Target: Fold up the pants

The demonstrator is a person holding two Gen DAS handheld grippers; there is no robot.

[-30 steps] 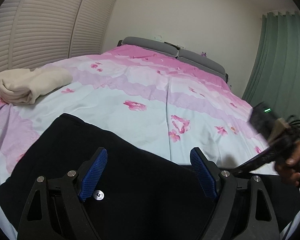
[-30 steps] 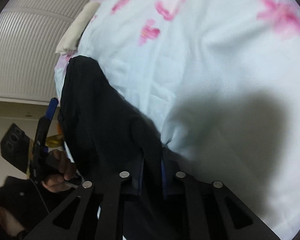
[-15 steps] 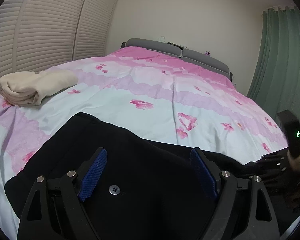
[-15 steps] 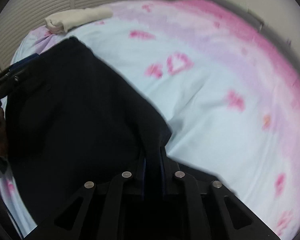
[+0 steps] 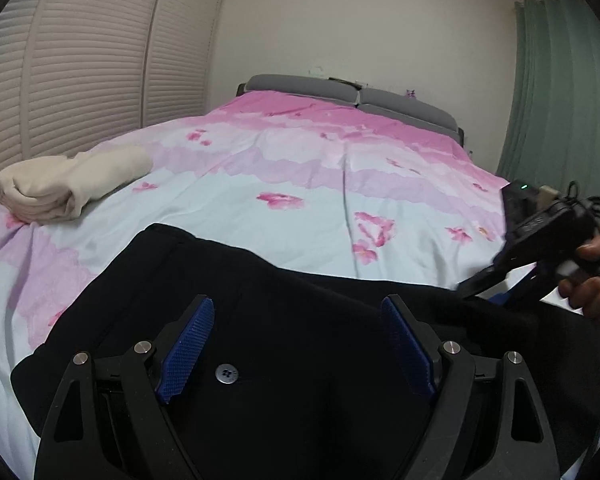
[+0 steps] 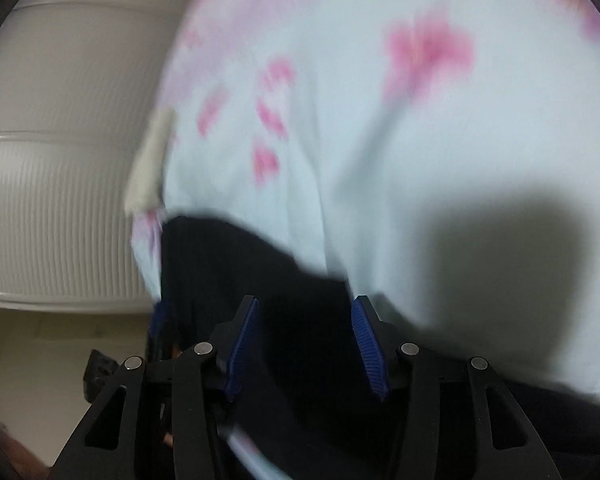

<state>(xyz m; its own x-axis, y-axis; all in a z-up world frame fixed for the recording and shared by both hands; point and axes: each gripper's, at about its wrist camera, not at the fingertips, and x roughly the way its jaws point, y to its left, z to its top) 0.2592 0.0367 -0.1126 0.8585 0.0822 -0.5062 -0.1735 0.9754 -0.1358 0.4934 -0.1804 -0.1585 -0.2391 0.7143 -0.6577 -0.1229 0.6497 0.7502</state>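
Black pants (image 5: 292, 320) lie spread on the near edge of the bed, a dark button (image 5: 225, 373) showing on them. My left gripper (image 5: 298, 350) is open and hovers just above the pants, around the button area. In the right wrist view, which is blurred, the pants (image 6: 236, 256) reach from the bed's edge to my right gripper (image 6: 306, 346), which is open above the black cloth. The right gripper also shows in the left wrist view (image 5: 496, 286), held by a hand at the right over the pants' edge.
The bed (image 5: 300, 184) has a pink and pale blue floral cover. A folded cream garment (image 5: 68, 184) lies at its left side. Louvred doors (image 5: 80, 60) stand at the left, a green curtain (image 5: 560, 100) at the right, a grey headboard (image 5: 352, 96) behind.
My right gripper has opened and let go of the pants cloth it was shut on. It swung its view over the bed. The left gripper stayed open above the pants.
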